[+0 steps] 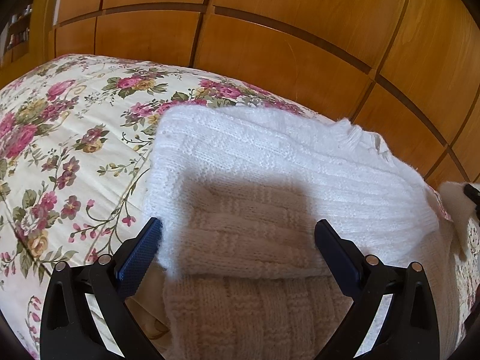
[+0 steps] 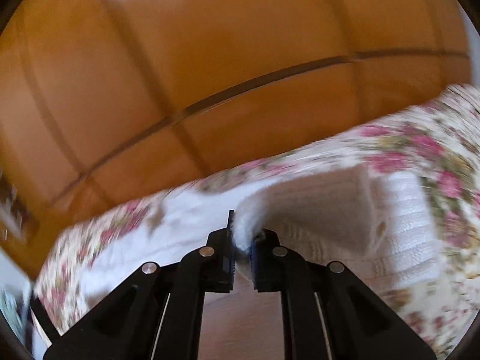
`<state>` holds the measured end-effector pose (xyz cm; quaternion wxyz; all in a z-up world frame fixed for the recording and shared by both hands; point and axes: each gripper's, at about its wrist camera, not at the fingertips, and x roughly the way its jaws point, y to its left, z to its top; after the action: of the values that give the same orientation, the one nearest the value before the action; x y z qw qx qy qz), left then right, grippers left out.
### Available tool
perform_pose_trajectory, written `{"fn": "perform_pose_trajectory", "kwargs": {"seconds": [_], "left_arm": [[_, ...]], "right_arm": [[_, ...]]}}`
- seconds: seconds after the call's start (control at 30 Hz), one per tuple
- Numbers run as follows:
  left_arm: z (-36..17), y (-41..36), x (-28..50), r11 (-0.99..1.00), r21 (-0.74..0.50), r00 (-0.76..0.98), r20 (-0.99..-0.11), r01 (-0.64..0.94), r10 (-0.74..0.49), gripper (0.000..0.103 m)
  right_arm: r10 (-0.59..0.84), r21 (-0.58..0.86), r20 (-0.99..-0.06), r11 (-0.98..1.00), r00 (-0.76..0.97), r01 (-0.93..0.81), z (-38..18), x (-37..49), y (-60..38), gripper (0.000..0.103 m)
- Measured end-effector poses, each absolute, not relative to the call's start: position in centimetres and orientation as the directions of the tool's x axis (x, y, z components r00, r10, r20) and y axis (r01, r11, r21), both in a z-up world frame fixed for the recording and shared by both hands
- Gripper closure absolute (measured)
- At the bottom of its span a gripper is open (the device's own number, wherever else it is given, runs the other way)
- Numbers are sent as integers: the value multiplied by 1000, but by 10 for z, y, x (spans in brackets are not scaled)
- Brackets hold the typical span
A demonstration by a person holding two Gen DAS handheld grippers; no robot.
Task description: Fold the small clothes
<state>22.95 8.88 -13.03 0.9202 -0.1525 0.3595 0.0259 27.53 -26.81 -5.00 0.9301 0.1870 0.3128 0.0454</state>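
A white knitted sweater (image 1: 270, 162) lies on the floral bedspread (image 1: 60, 138), one part folded over another near the front. My left gripper (image 1: 237, 228) hovers just above the near fold, open, blue pads wide apart with nothing between them. In the blurred right wrist view my right gripper (image 2: 243, 240) is shut on a fluffy edge of the white sweater (image 2: 330, 210), which stretches up from the bed to its pads. That pinched bit of sweater and the gripper tip (image 1: 471, 193) show at the far right edge of the left wrist view.
Wooden wardrobe doors (image 1: 270, 30) rise close behind the bed. The floral bedspread (image 2: 435, 150) extends left of the sweater. A wood floor (image 2: 240, 315) shows below the right gripper, past the bed's edge. A shelf with small items (image 1: 18, 33) stands far left.
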Motion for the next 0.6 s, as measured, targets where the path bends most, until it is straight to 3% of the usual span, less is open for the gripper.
{"fn": "perform_pose_trajectory", "kwargs": {"seconds": [0.13,0.33,0.43,0.6], "left_arm": [[-130,88,229,952,-264,742,-668,-157,-63,4],[-130,88,229,952,-264,741,-668,-156,-64,4],[-130,88,229,952,-263,741,-668,-157,-63,4],[-130,88,229,952,-265,742,-668,-156,-64,4]], "right_arm": [[307,292,-577,943,756,-160,-64,273,-201,92],[382,222,-681,921,625,-321,-110,267,-149,48],[421,263,-653,905,629,-334,-107,259,-160,23],[328,267,-642,943,692,-200,-102,238,-208,21]]}}
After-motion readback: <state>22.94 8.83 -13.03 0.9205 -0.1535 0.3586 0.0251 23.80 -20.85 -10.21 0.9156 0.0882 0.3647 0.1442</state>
